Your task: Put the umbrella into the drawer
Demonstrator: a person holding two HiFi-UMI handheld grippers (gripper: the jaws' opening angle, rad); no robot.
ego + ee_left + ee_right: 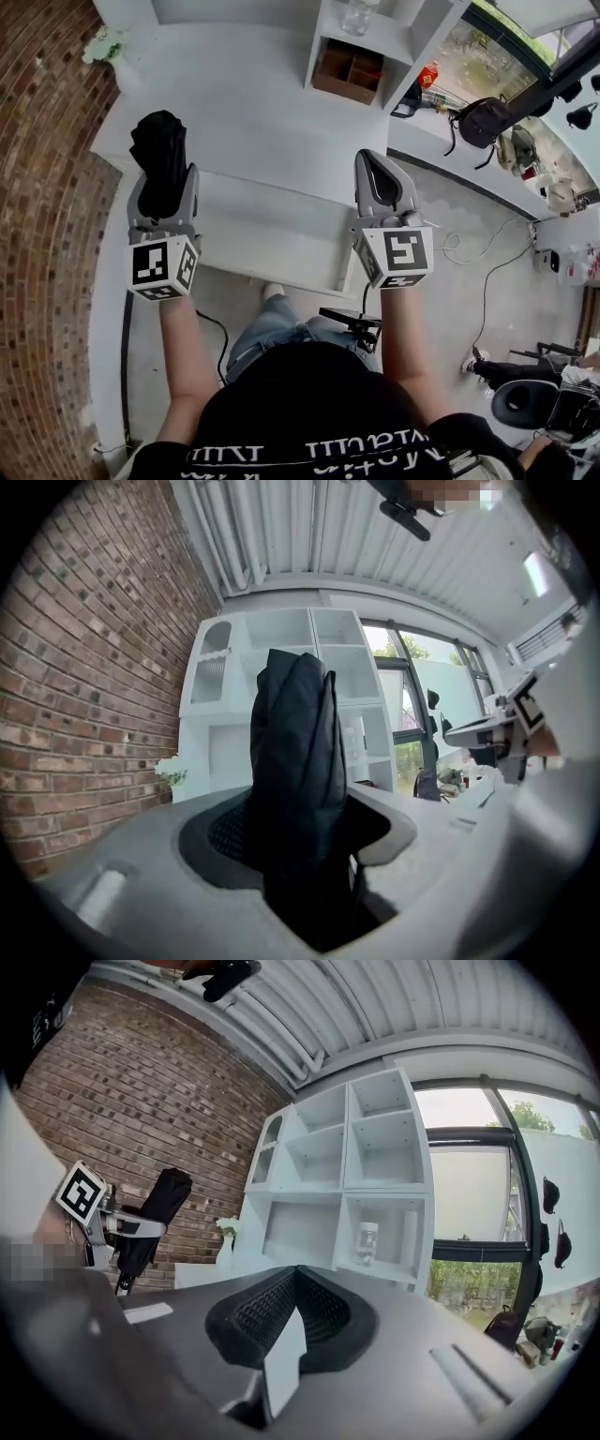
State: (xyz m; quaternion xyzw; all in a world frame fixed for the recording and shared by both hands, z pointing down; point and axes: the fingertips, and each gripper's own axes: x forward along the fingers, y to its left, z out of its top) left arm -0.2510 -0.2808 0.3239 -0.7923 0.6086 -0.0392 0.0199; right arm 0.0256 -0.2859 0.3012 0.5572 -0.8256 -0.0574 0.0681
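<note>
A folded black umbrella stands upright between the jaws of my left gripper, which is shut on it. In the left gripper view the umbrella fills the gap between the pads and hides the tips. My right gripper is level beside it, shut with nothing in it; its pads meet. From the right gripper view the left gripper and the umbrella show at the left. Both grippers are over the front of a white low cabinet. No open drawer shows.
A brick wall runs along the left. Behind the cabinet stands a white shelf unit with a brown box and a glass jar. A small plant sits at the back left. A black backpack hangs at the right.
</note>
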